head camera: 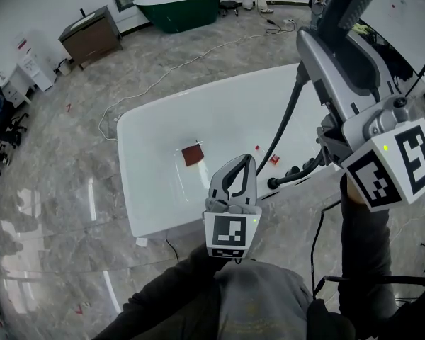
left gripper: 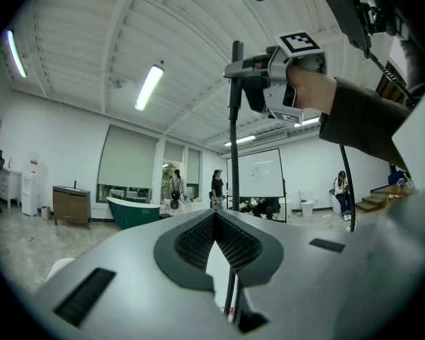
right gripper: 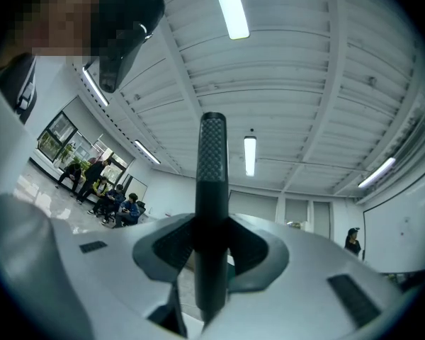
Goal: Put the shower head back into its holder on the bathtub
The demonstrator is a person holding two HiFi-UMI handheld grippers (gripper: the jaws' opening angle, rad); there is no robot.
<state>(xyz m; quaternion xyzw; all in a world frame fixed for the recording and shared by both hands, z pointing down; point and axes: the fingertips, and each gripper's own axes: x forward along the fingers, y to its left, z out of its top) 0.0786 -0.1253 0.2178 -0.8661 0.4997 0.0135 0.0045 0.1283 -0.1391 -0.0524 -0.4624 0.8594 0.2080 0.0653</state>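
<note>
White bathtub (head camera: pixel 152 122): fills the middle of the floor in the head view, with its dark fittings (head camera: pixel 292 172) on the near right rim. The holder is presumably among them, though which one it is cannot be told.

Hose (head camera: pixel 287 122): dark and ribbed. It runs from the raised right gripper down to the fittings, hanging in a loose curve. In the left gripper view it rises as a straight line (left gripper: pixel 234 133) just beyond that gripper's tips. It is judged limp and springy. Its pull is likely to twist and tug whatever it is attached to, so slack should be kept.

Shower head (head camera: pixel 348 9): a slim dark stick held high at the right, well above the tub and apart from the fittings. Its textured shaft (right gripper: pixel 212 183) stands upright in the right gripper view. It is judged rigid, light and smooth enough to swivel in a grip. The best hold is probably mid-shaft, as here, which leaves the hose end free to enter the holder.

Right gripper (head camera: pixel 333 44): its jaws are clamped on the shower head's shaft, one pad on each side (right gripper: pixel 212 225).

Left gripper (head camera: pixel 246 160): low and near, over the tub's near rim. Its tips meet (left gripper: pixel 214 217) with nothing caught between them. The hose passes behind them, and contact cannot be told.

Remaining work, as judged: lower the head to the near right rim and seat it.
</note>
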